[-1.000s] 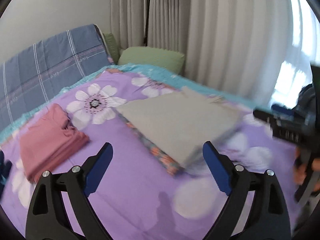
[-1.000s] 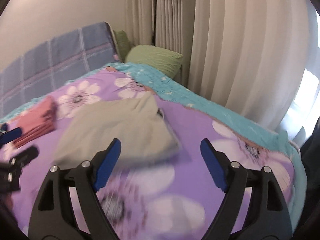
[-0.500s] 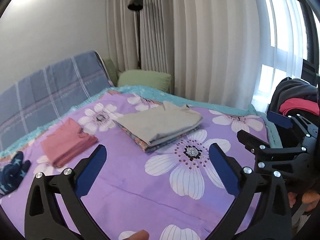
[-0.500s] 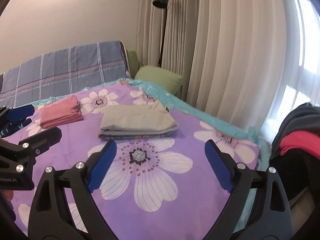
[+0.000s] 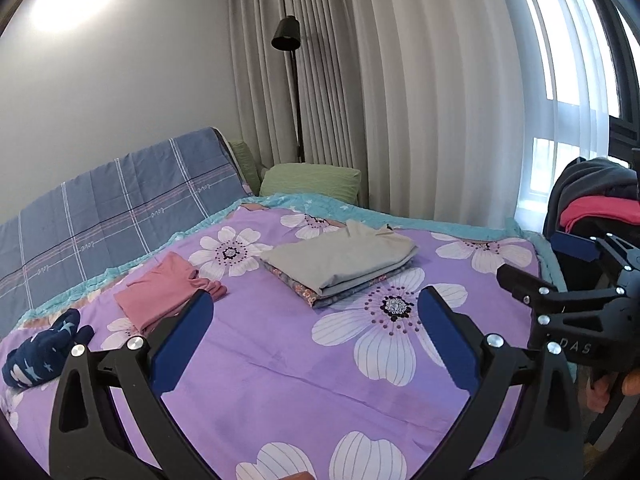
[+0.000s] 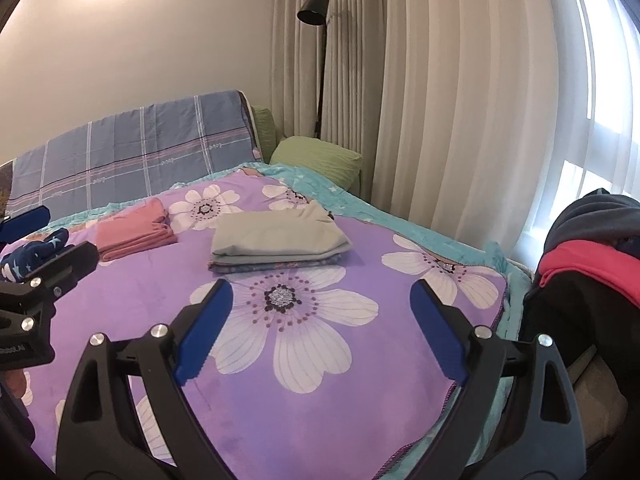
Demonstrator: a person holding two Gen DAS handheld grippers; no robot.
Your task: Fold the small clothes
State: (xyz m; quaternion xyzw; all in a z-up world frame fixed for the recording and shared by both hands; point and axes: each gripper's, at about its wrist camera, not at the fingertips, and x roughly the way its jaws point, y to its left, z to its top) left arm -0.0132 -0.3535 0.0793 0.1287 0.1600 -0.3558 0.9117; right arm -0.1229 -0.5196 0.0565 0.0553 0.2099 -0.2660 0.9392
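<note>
Both tools spread wide, empty: left tool (image 5: 316,332), right tool (image 6: 320,324), above purple bedspread (image 6: 132,292).

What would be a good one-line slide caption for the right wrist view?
Open right gripper hovers over a purple floral bedspread, facing a folded grey stack and folded pink garment.

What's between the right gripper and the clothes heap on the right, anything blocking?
Nothing visible. The right gripper is open over bare purple bedspread; the dark and red clothes heap sits off the bed's right edge, unobstructed. The folded grey stack lies ahead, off that path.
</note>
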